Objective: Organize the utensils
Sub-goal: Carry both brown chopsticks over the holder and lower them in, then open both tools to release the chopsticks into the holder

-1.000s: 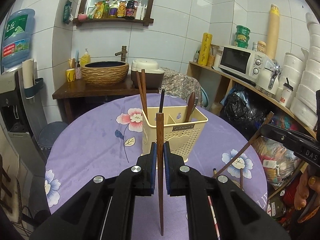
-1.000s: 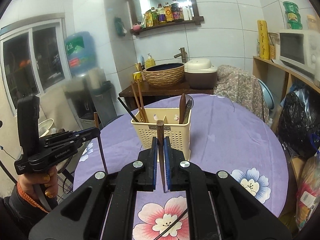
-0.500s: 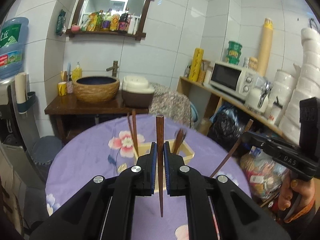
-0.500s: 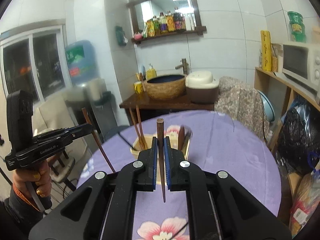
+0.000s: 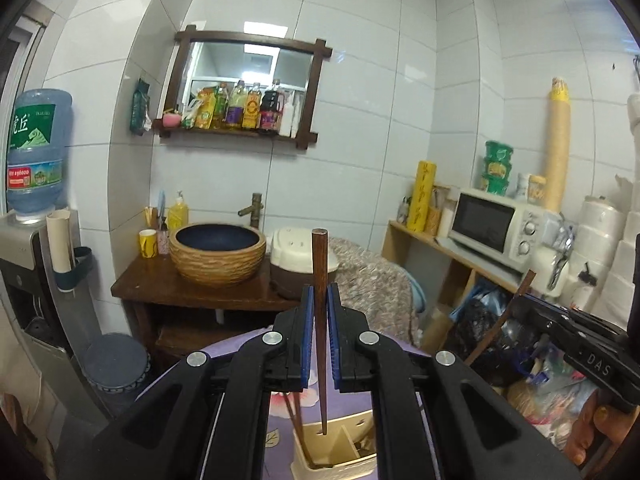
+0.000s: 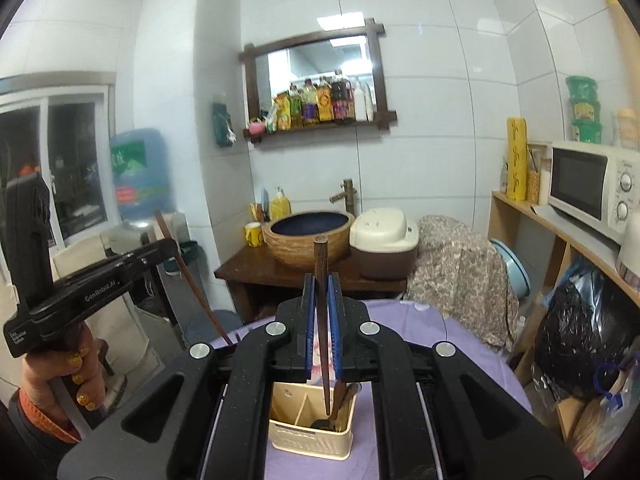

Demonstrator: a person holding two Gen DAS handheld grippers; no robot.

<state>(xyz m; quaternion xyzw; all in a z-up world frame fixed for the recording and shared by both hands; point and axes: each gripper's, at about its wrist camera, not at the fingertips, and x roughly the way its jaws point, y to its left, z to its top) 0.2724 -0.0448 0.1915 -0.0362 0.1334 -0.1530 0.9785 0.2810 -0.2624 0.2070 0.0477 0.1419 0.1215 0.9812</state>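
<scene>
Each gripper (image 5: pixel 319 300) (image 6: pixel 319 292) was clamped on one upright chopstick (image 5: pixel 320 320) (image 6: pixel 321 320). At lower centre, either tip could have missed the holder (image 6: pixel 312 432) if tilted.

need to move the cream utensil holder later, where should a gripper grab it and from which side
Grip the top rim of the cream utensil holder from above, fingers straddling one outer wall. It stands upright with an open top and thin straight walls. Choose the empty left compartment, as seen from the right wrist; the right one holds utensils that would probably block the fingers.
</scene>
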